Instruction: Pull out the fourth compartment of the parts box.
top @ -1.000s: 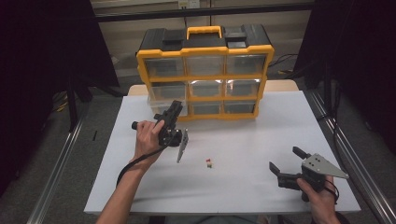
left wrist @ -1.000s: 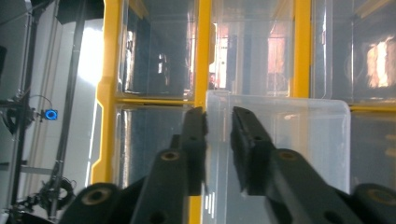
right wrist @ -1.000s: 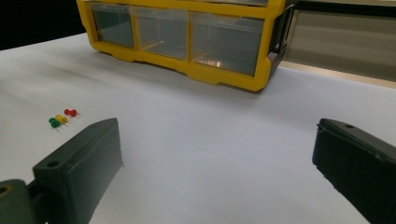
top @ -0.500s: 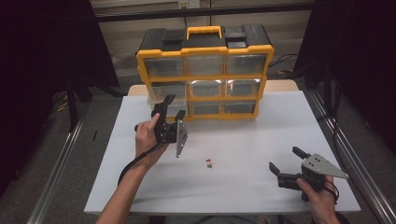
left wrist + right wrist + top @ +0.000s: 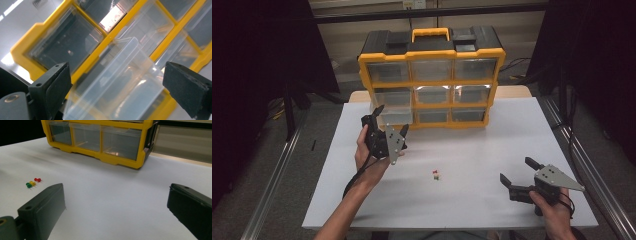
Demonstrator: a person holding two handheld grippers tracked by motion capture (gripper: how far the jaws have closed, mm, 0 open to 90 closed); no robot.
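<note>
Between the left gripper (image 5: 115, 92)'s jaws, just opened wide, we see a pulled-out clear drawer (image 5: 117, 85) of the yellow organizer (image 5: 432, 80). Beyond our right gripper (image 5: 115, 215)'s parted, empty jaws lie coloured pushpins (image 5: 32, 183), to their left.

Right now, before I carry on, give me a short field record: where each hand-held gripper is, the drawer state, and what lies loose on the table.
left hand-held gripper: at the cabinet's bottom-left corner, jaws just opened wide, drawer between them, pads off it
drawer: clear, bottom-left slot, pulled partly out
right hand-held gripper: low over the table's near right, open, holding nothing
pushpins: red, yellow and green, loose mid-table
cabinet: yellow, nine drawers, far edge
</note>
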